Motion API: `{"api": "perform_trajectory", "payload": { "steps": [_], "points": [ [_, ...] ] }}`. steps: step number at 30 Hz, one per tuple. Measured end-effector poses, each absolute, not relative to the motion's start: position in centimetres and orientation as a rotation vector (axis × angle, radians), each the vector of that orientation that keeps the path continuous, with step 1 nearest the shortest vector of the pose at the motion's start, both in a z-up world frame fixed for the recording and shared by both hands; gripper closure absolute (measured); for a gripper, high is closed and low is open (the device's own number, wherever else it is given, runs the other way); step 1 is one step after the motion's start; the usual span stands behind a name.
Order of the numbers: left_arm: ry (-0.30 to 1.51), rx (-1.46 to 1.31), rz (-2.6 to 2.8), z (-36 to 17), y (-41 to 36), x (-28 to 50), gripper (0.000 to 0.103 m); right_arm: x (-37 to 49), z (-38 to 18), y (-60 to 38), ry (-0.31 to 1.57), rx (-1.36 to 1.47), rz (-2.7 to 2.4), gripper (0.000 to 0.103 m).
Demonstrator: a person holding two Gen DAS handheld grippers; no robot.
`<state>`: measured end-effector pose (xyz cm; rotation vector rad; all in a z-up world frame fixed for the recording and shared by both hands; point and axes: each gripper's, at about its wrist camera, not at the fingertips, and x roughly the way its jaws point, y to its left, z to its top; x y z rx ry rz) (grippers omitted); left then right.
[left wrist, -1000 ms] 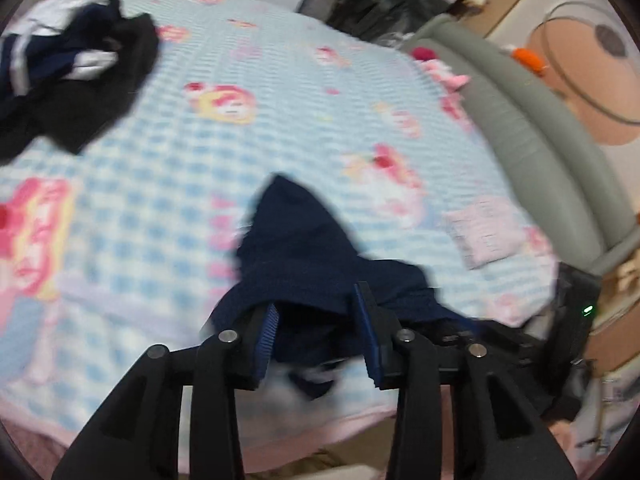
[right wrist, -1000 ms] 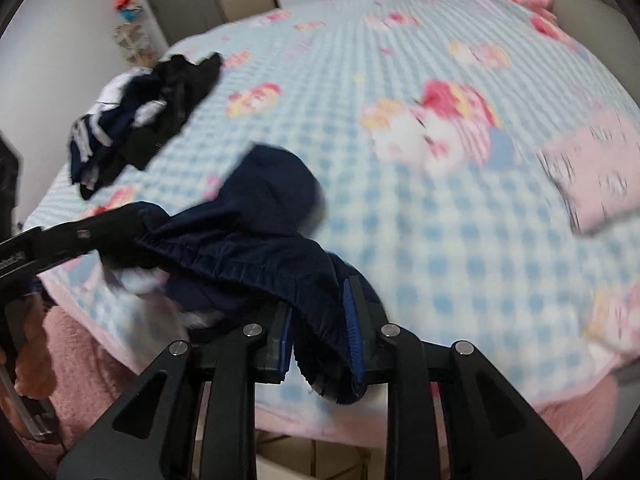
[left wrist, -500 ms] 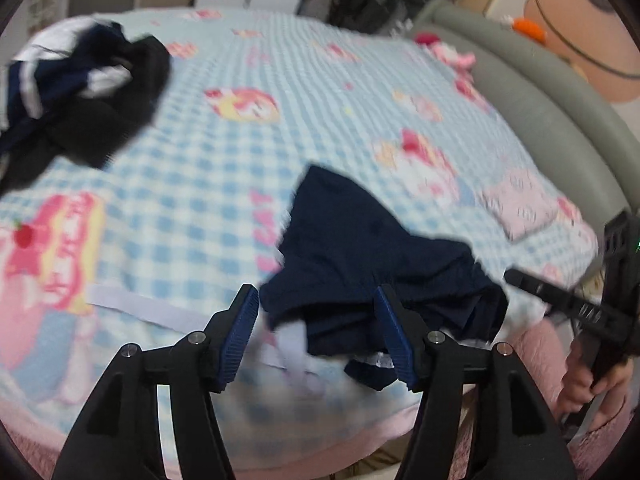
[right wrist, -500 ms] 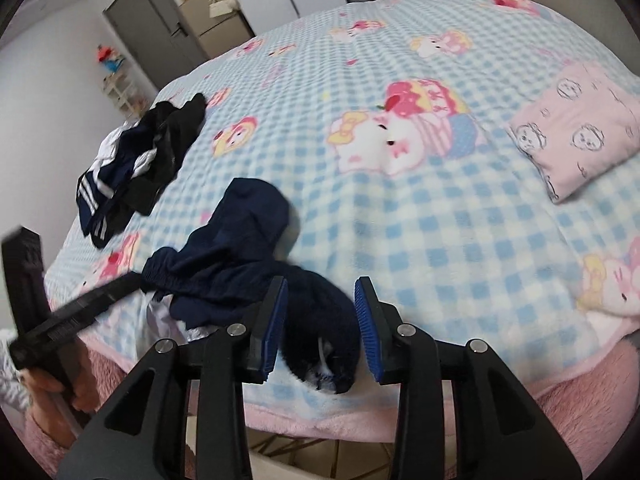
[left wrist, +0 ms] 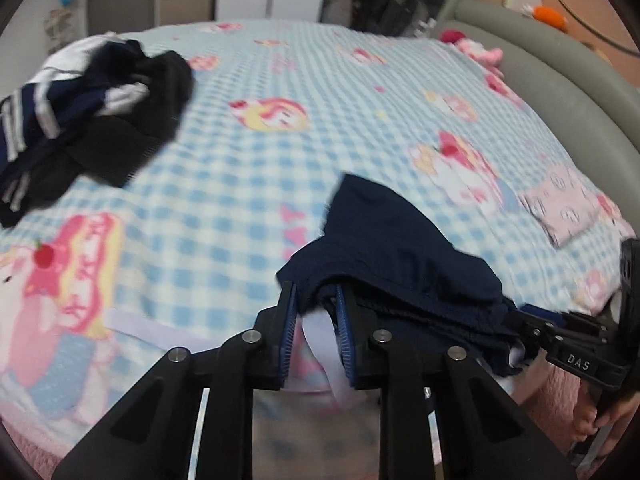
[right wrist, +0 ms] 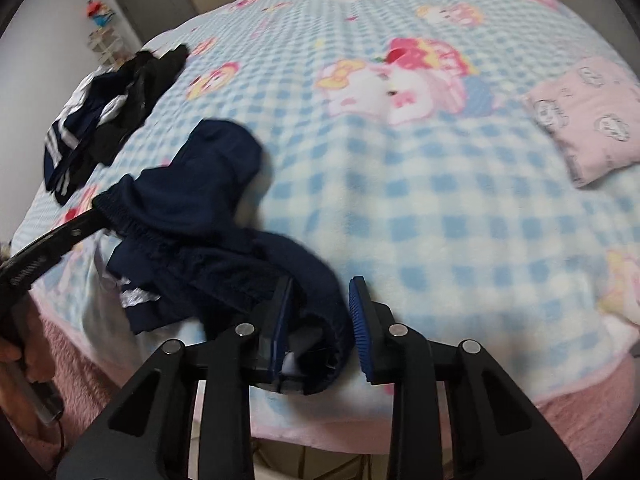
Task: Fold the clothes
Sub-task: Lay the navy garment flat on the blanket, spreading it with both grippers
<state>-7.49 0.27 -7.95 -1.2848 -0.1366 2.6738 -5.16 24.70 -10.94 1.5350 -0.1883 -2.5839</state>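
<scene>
Navy shorts (left wrist: 392, 240) with an elastic waistband lie crumpled at the near edge of the bed, one leg pointing away from me. My left gripper (left wrist: 316, 308) is closing; its blue pads pinch the waistband's left end, and a white strip hangs between them. From the right wrist view the left gripper (right wrist: 100, 210) reaches in at the far end of the shorts (right wrist: 216, 184). My right gripper (right wrist: 320, 312) is also closing, with a bunched fold of the navy cloth filling its jaws. That gripper (left wrist: 516, 322) shows in the left wrist view at the waistband's other end.
A heap of dark and striped clothes (left wrist: 92, 112) lies at the far left of the blue checked blanket (left wrist: 280, 160). A small folded pink cloth (right wrist: 588, 120) rests at the right. A grey padded headboard (left wrist: 560, 80) borders the far right. The bed's front edge is just below both grippers.
The left jaws opened wide, then closed on the waistband's left end. The right jaws loosened a little and narrowed again around the cloth, sinking toward the bed. The shorts now lie lower.
</scene>
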Motion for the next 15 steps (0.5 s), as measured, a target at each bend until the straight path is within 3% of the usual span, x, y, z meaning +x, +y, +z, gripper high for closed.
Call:
{"api": "perform_trajectory", "payload": {
  "steps": [3, 8, 10, 11, 12, 15],
  "points": [
    [-0.123, -1.252, 2.764, -6.7, -1.2, -7.2, 0.093, -4.9, -10.2, 25.5, -0.149, 1.517, -2.642, 0.074],
    [-0.235, -1.28, 2.618, -7.4, -2.7, -7.5, 0.09, -5.1, -10.9, 26.2, -0.279, 1.527, -2.512, 0.073],
    [-0.212, -1.304, 2.567, -8.1, -1.7, -7.2, 0.077, -4.9, -11.4, 26.2, -0.335, 1.531, -2.488, 0.074],
    [-0.208, -1.309, 2.543, -8.4, -1.1, -7.1, 0.06, -4.8, -11.5, 26.1, -0.337, 1.531, -2.502, 0.073],
    [-0.206, -1.309, 2.526, -8.6, -0.5, -6.9, 0.054, -4.6, -11.4, 26.1, -0.335, 1.528, -2.519, 0.073],
    [-0.182, -1.293, 2.502, -8.8, 0.8, -6.4, 0.053, -4.4, -10.6, 26.8, -0.334, 1.502, -2.604, 0.073]
  ]
}}
